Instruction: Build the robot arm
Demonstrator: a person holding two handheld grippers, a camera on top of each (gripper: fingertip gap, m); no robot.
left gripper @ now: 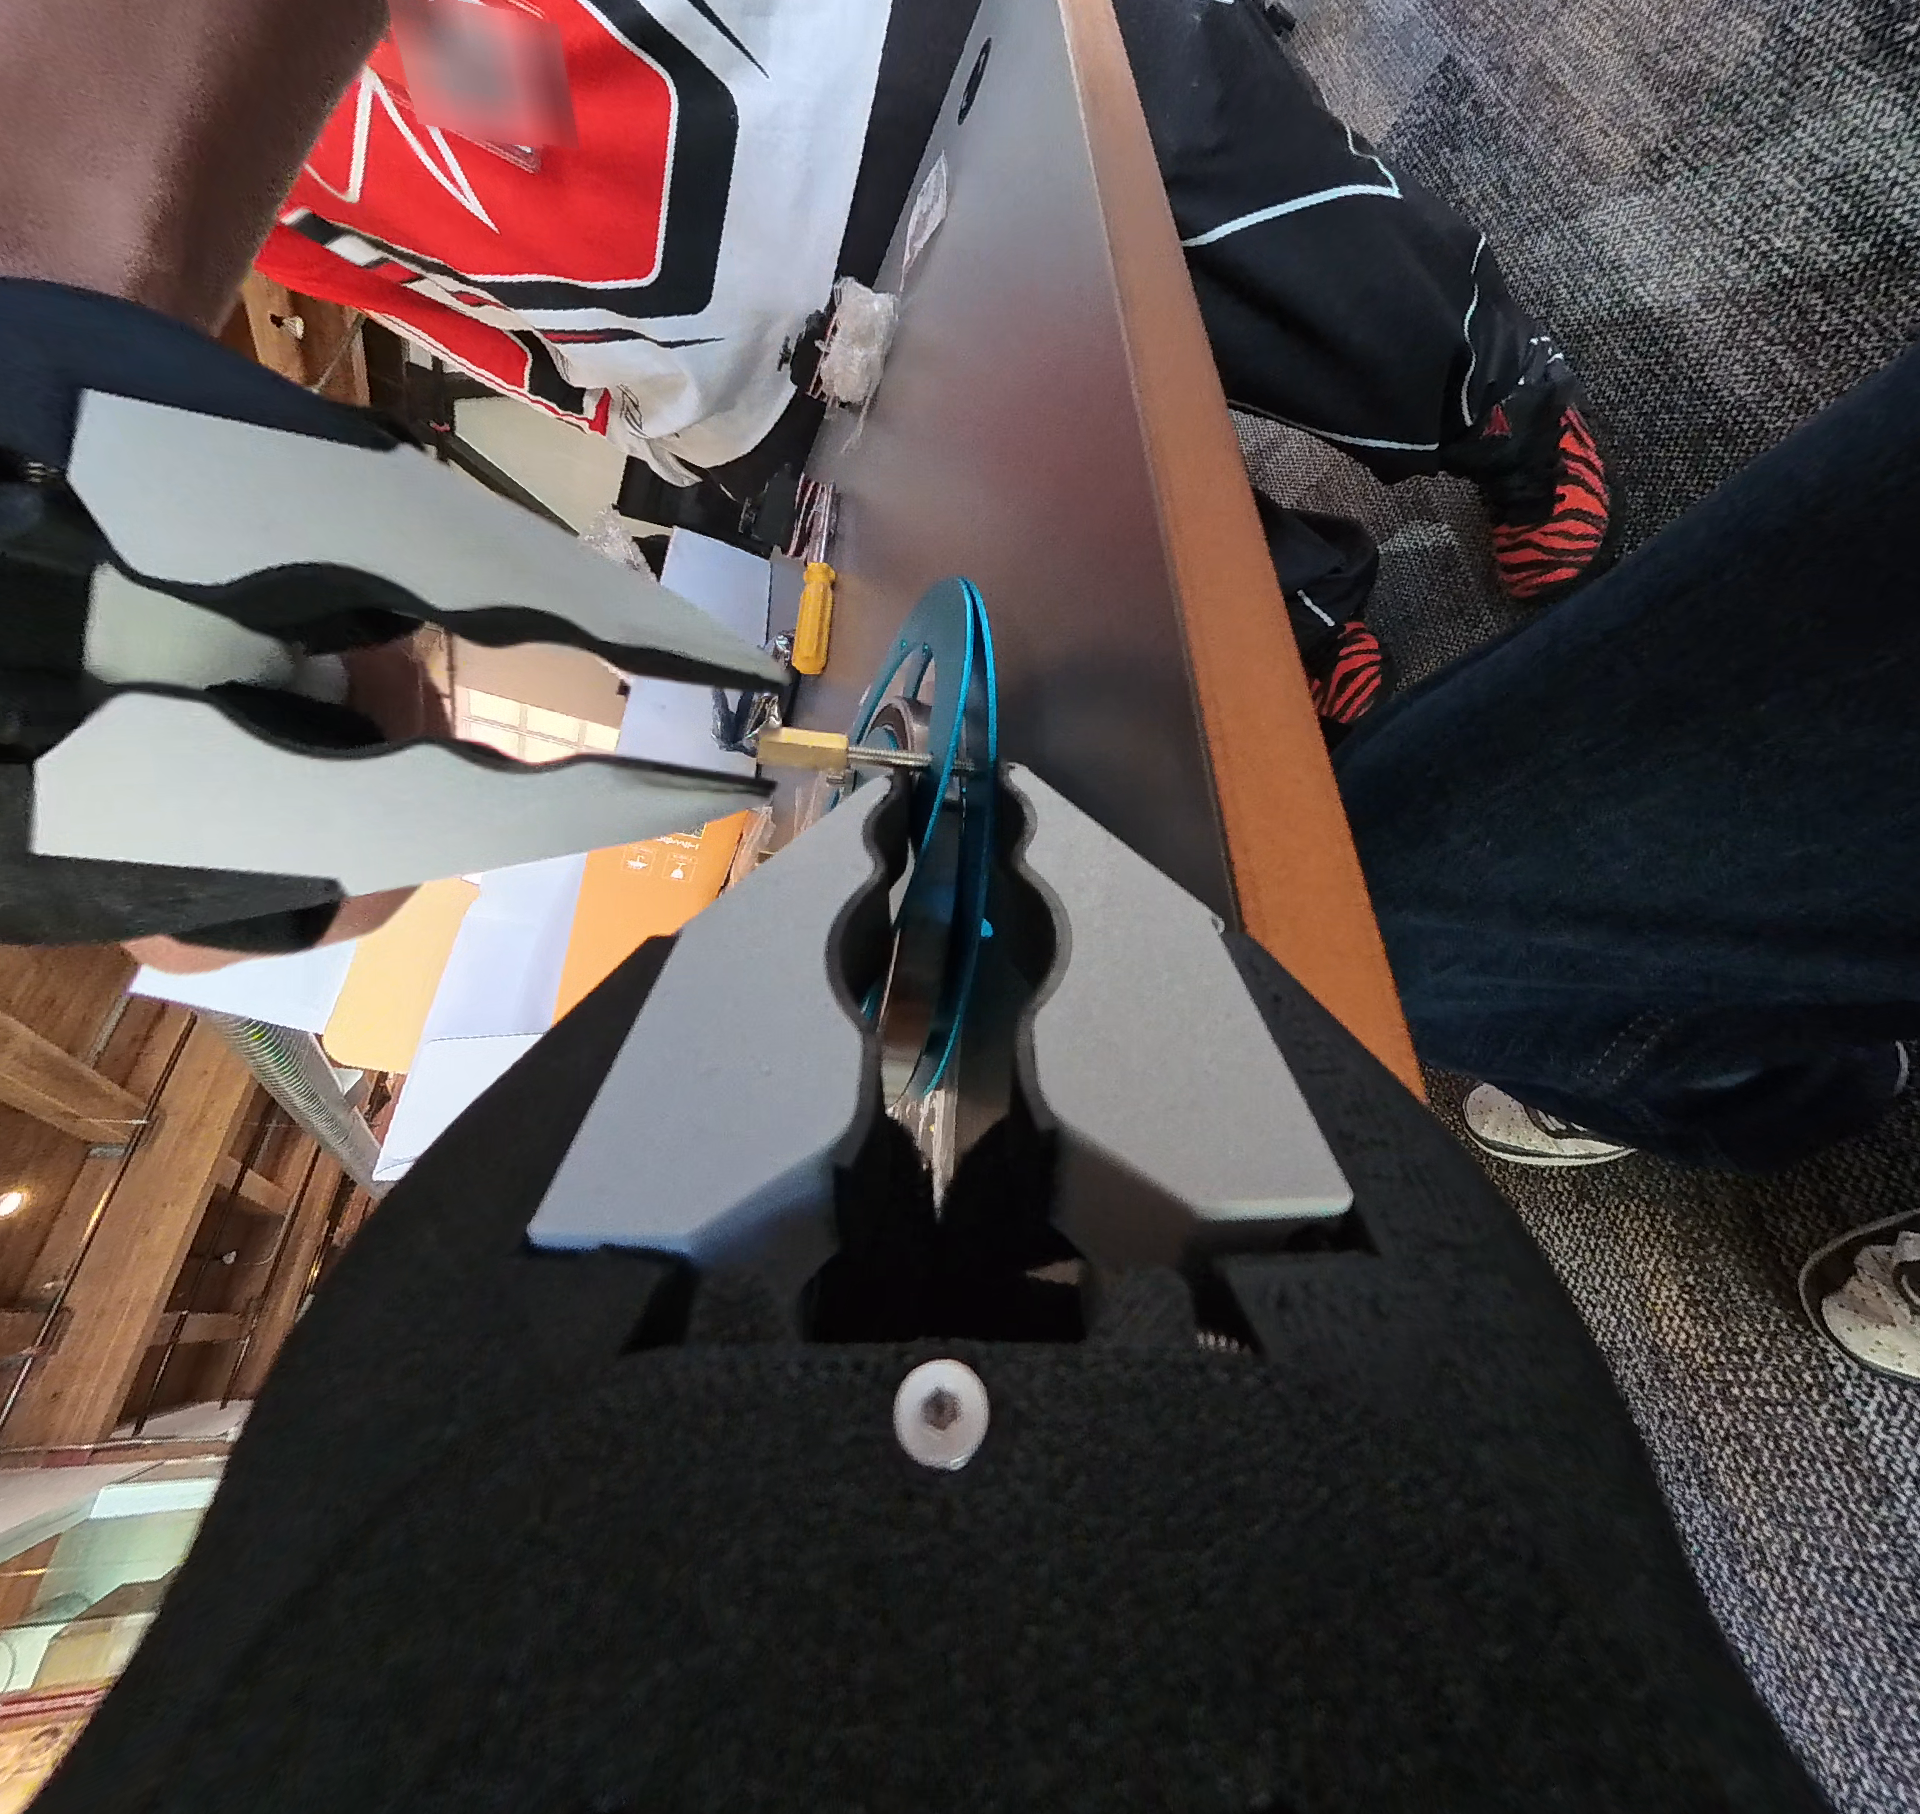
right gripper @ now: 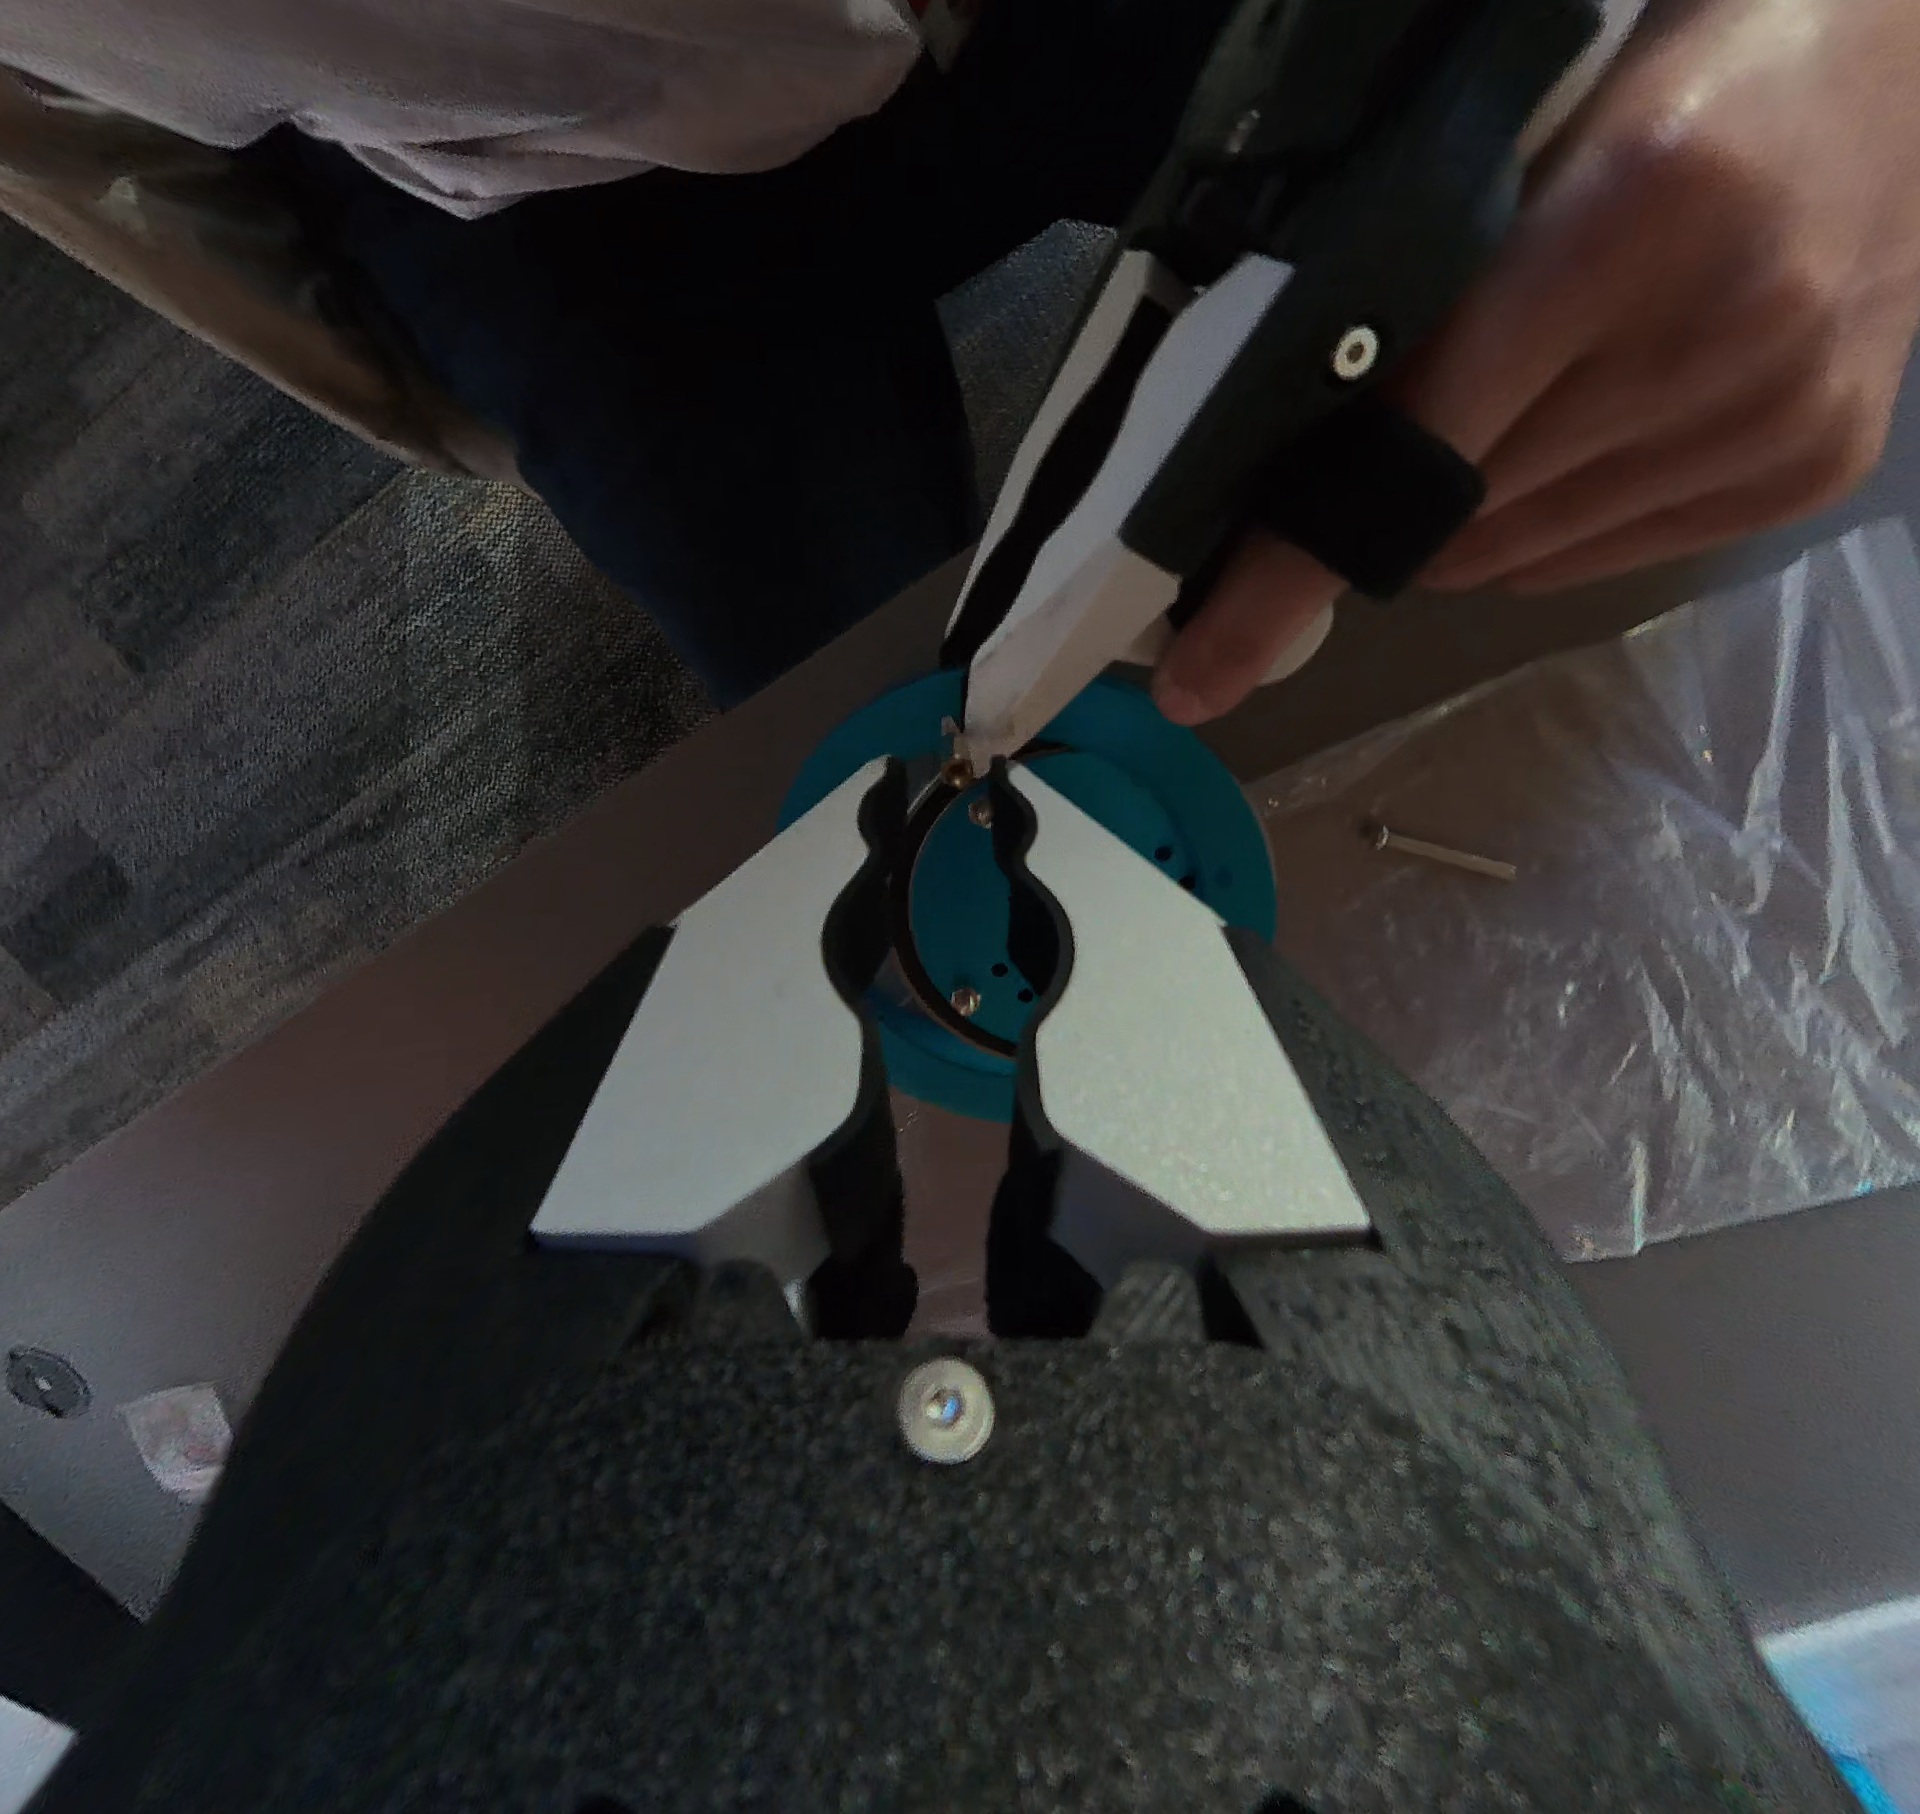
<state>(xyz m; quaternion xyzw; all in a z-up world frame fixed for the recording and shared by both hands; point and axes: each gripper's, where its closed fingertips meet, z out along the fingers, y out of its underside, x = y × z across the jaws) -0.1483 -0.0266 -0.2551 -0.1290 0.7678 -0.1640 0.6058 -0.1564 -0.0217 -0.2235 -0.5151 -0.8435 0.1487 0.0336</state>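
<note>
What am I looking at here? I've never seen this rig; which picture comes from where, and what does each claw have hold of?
There is no robot arm: a person holds a two-finger gripper in each hand, and a camera on each looks along its fingers. In the left wrist view the left gripper, at the bottom, clamps a blue disc from the side, near the edge of the grey table. The right gripper comes in from the left there; its tips pinch a brass spacer on a threaded screw through the disc. The right wrist view looks down on the disc's face; a hand holds the left gripper at upper right. Also on the table: a yellow-handled screwdriver and a loose screw on a plastic sheet.
</note>
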